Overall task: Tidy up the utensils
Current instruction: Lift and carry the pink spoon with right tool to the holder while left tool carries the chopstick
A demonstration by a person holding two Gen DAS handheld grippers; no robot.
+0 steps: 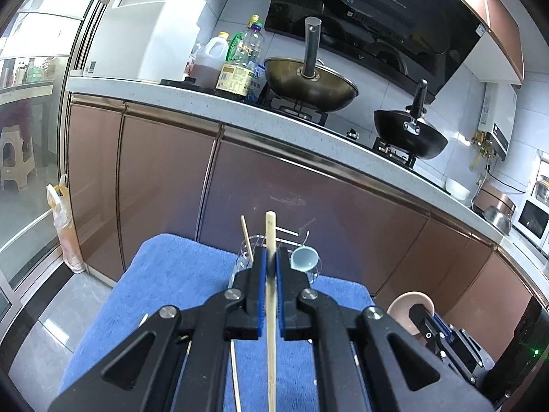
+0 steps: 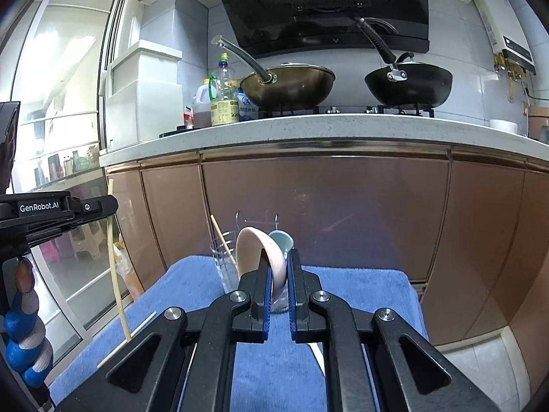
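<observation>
Left gripper (image 1: 271, 271) clamped on 1 slim wooden chopstick (image 1: 271, 309). Right gripper (image 2: 278, 274) pinching smooth pink bowl (image 2: 259, 254) rim, above fuzzy blue towel (image 2: 360, 288).

A home kitchen, plainly. Gas stove (image 2: 343, 110) set into a pale speckled desk (image 2: 308, 130), brass-coloured wok (image 2: 288, 86) and black wok (image 2: 408, 86) side by side on its burners. Above the stove, a dark slanted range hood (image 2: 322, 3). Left of the stove, oil and sauce bottles (image 2: 224, 96). Below the stove, glossy copper-brown cabinet doors (image 2: 322, 213). Far right of the stove, a wall-mounted water heater (image 1: 497, 127), rice cooker (image 1: 494, 202) and microwave (image 1: 533, 219)
</observation>
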